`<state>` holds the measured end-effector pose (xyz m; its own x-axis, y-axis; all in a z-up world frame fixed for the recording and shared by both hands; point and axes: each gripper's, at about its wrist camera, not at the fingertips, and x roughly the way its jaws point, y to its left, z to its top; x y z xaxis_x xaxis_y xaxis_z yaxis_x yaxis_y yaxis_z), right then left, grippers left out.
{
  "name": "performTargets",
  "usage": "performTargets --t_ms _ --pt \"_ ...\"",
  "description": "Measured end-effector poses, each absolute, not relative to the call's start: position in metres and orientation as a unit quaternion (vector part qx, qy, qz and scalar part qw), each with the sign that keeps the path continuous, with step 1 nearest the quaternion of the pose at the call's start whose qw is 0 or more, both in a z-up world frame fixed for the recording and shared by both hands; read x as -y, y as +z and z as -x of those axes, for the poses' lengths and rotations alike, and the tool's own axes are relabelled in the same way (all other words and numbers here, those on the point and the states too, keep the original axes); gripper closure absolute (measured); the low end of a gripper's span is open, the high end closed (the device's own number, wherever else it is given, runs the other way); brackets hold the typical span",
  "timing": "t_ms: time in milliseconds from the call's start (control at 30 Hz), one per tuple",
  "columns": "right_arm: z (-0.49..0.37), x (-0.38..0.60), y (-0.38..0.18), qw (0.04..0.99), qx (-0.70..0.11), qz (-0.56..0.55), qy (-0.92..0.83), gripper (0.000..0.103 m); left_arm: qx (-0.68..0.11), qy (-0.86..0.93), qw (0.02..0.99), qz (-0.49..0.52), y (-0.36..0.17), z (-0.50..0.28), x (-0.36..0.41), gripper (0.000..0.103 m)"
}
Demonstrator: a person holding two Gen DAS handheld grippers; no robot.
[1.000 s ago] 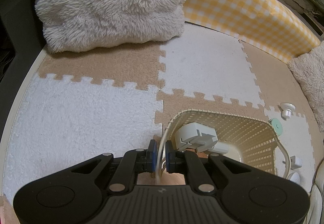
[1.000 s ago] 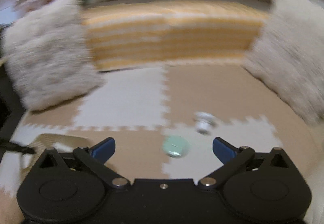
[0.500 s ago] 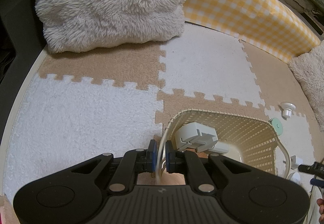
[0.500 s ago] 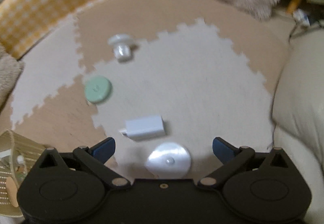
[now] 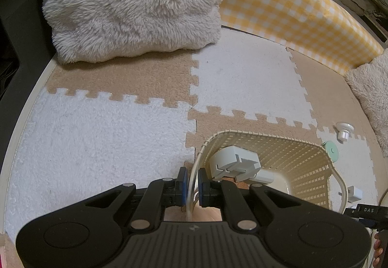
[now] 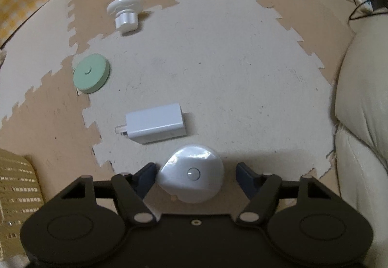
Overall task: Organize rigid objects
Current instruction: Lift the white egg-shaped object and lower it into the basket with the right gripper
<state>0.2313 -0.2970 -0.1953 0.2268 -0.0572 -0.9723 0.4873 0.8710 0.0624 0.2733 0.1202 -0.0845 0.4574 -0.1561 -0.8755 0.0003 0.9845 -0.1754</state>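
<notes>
Left wrist view: the left gripper (image 5: 190, 182) is clenched on the near rim of the cream woven basket (image 5: 308, 161), one pad outside the wall and one inside. The basket sits on the foam puzzle mat (image 5: 97, 137), near the seam between a tan tile and a white one. Inside it lies a grey-white plug adapter (image 5: 236, 163), up against the near wall. Ahead and to the left of the basket the mat is bare as far as the shaggy cushion (image 5: 135, 3) and the yellow checked bolster (image 5: 291, 8), which close off the far edge. Beyond the basket's right wall show a green disc (image 5: 331, 150) and a white knob (image 5: 343, 131); a second furry cushion (image 5: 371, 95) borders that side.

Right wrist view: the right gripper (image 6: 195, 174) points steeply down at the mat, and its jaws are closing with a glossy white round puck (image 6: 191, 173) between them. The left pad is just beside the puck's edge; the right pad stands clearly apart from it. Just beyond the puck lies a white charger block (image 6: 155, 123), then the green disc (image 6: 91, 76) on a tile seam, and farthest the white knob (image 6: 125, 12). To the right of these the white tile is open up to a cream upholstered seat (image 6: 361, 108). A corner of the basket (image 6: 17, 183) shows at the left edge.
</notes>
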Motion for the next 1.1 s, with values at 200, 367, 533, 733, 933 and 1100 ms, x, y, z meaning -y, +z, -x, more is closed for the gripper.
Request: performTargets --t_ms 200,367,533,733,933,1100 --pt "-0.232 0.292 -0.192 0.770 -0.593 -0.165 -0.168 0.042 -0.519 -0.046 0.850 0.075 -0.084 -0.273 -0.121 0.095" --pt "-0.231 0.294 -0.191 0.771 -0.589 -0.174 -0.169 0.042 -0.519 -0.046 0.850 0.075 -0.084 -0.273 -0.120 0.095" --pt "-0.230 0.293 -0.183 0.784 -0.572 -0.180 -0.164 0.042 -0.519 -0.046 0.850 0.075 -0.084 -0.273 -0.120 0.095" --pt "-0.230 0.277 -0.155 0.827 -0.525 -0.158 -0.124 0.042 -0.519 -0.046 0.850 0.075 -0.084 -0.273 -0.120 0.095" --pt "-0.227 0.263 -0.133 0.854 -0.489 -0.155 -0.088 0.042 -0.519 -0.046 0.850 0.074 -0.084 -0.273 -0.120 0.095" --pt "-0.223 0.246 -0.105 0.879 -0.451 -0.149 -0.044 0.042 -0.519 -0.046 0.850 0.074 -0.084 -0.272 -0.120 0.095"
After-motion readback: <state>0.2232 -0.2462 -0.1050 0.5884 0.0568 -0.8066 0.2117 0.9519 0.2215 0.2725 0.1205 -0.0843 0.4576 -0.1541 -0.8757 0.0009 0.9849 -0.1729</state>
